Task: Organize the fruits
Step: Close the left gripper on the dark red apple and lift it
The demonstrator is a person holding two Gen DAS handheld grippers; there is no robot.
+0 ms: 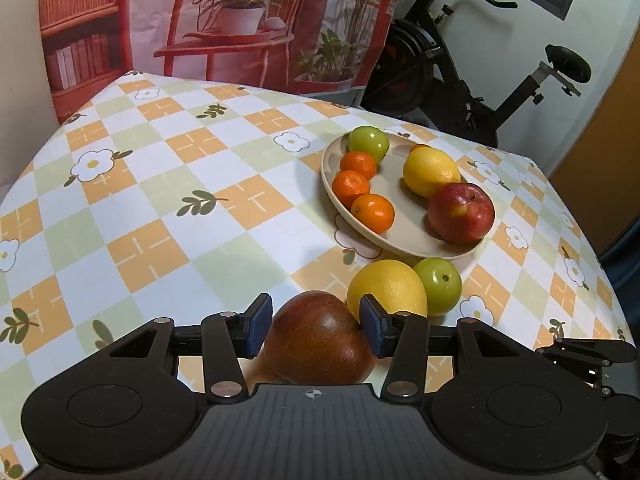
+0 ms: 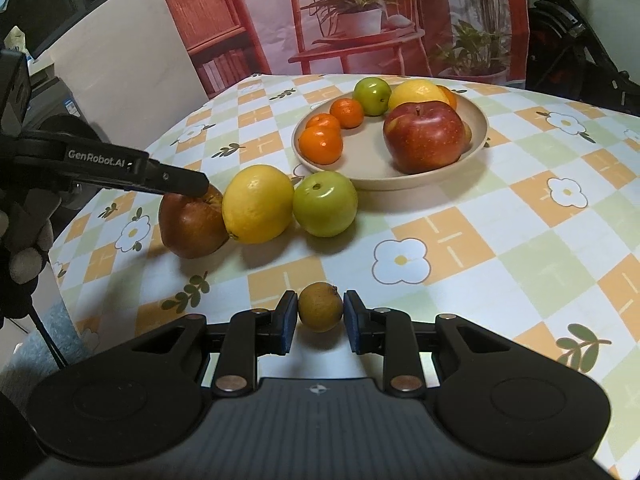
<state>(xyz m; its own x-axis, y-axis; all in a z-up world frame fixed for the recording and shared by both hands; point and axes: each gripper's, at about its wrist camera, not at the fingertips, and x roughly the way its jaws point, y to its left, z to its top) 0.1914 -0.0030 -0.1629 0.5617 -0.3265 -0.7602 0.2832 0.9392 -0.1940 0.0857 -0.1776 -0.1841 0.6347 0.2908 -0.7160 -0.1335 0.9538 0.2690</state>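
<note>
Left gripper [image 1: 316, 326]: clenched on a dark red-brown apple [image 1: 318, 338]; both blue pads press its sides at the near edge of the table. In the right wrist view its black finger lies across the top of that apple [image 2: 192, 220].
Right gripper [image 2: 320, 316]: clamped on a small round brownish-yellow fruit [image 2: 320, 306], a pad against each side, just above the cloth.
Row on the cloth: the red-brown apple touches a large yellow lemon [image 2: 258, 204] at its 3 o'clock in the right wrist view; a green apple [image 2: 325, 204] sits against the lemon's far side, again at 3 o'clock.
Beige round plate [image 2: 478, 136]: just beyond the green apple, at about 1 o'clock from it in the right wrist view, close but whether touching I cannot tell.
On the plate: a big red apple [image 2: 424, 136] on the right half; three small orange mandarins [image 2: 322, 142] curve along the left rim; a second green apple [image 2: 372, 94] at 12 o'clock; a second yellow lemon [image 2: 416, 92] behind the red apple, with an orange fruit partly hidden beyond it.
Table cover: checked cloth [image 2: 460, 236] of orange, pale green and white squares with white flowers.
Person: a gloved hand [image 2: 24, 240] at the left edge of the right wrist view.
Background: a printed backdrop of a red chair and potted plants [image 1: 240, 20]; a black exercise bike [image 1: 480, 72] at 2 o'clock in the left wrist view.
</note>
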